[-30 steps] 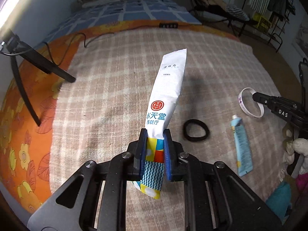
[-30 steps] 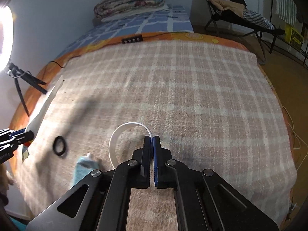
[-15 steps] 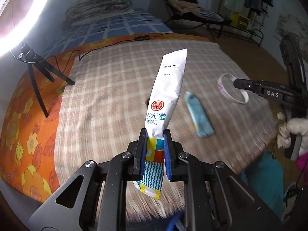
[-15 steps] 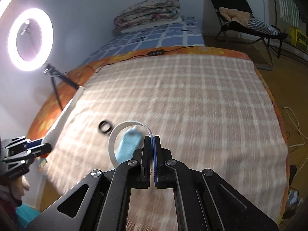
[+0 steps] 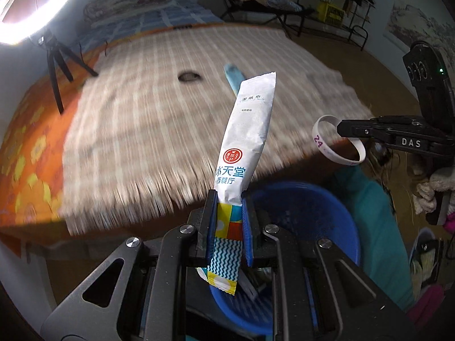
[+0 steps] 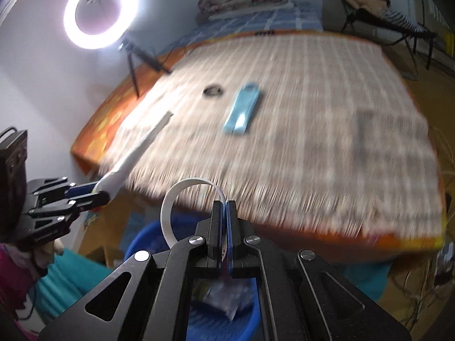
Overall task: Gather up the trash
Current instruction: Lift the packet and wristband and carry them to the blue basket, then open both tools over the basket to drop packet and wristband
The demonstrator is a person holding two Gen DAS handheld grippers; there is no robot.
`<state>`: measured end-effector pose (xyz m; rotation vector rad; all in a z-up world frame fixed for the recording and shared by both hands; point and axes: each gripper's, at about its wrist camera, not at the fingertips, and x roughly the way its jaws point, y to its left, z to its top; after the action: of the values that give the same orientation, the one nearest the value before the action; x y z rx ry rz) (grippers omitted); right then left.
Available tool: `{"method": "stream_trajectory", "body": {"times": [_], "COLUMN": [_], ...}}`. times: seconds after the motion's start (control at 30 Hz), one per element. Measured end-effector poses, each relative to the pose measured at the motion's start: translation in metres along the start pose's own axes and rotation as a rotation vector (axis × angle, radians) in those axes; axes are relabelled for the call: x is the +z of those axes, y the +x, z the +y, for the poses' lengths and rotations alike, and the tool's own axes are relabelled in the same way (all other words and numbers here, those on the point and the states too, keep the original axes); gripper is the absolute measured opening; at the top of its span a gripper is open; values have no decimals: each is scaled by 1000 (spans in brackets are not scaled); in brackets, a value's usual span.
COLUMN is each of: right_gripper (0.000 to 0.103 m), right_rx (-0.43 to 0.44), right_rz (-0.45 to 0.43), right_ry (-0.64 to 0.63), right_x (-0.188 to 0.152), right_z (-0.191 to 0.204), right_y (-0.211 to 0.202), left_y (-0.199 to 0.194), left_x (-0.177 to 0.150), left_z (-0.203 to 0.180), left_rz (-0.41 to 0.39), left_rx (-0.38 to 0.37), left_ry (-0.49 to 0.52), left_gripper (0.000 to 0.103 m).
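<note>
Currently left gripper [image 5: 229, 221] is clamped on the long glossy sachet [image 5: 247, 139], white upper part, patterned lower end sticking out below the blue pads. Right gripper [image 6: 226, 227] is pinched tight on the thin white wristband [image 6: 167, 210], a smooth rubbery loop with purple print. Both hang off the near edge of the bed [image 6: 284, 130], above the round blue plastic bin [image 5: 327, 216]. On the checked woven blanket [image 5: 136, 130]: flat light-blue tube [image 6: 241, 108] and a black hair-tie ring [image 6: 212, 91], mid-bed, near each other, well back from the fringed near edge. Background is motion-blurred.
</note>
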<state>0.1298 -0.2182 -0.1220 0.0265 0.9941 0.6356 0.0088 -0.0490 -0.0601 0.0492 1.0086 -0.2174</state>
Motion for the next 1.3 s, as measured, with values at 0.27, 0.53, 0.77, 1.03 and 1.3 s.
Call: {"method": "stream_trajectory", "body": {"times": [0.27, 0.53, 0.77, 1.03, 1.3], "right_gripper": [1, 1, 1, 1, 2], "right_rx": [30, 38, 46, 51, 29], "right_rz": [107, 164, 210, 245, 285], "right_ry": [12, 54, 71, 60, 45], "right_x": [-56, -83, -98, -107, -111], "right_z": [11, 11, 13, 18, 23], "right_y": [16, 28, 40, 48, 60], "left_y": [10, 25, 34, 43, 43], "left_x": [-44, -67, -70, -70, -70], "left_z": [-21, -38, -45, -51, -50], "left_rz": [73, 129, 150, 175, 166], "left_rx": [-34, -46, -46, -32, -21], "left_ry": [29, 74, 94, 106, 108], "left_gripper": [14, 15, 15, 22, 51]}}
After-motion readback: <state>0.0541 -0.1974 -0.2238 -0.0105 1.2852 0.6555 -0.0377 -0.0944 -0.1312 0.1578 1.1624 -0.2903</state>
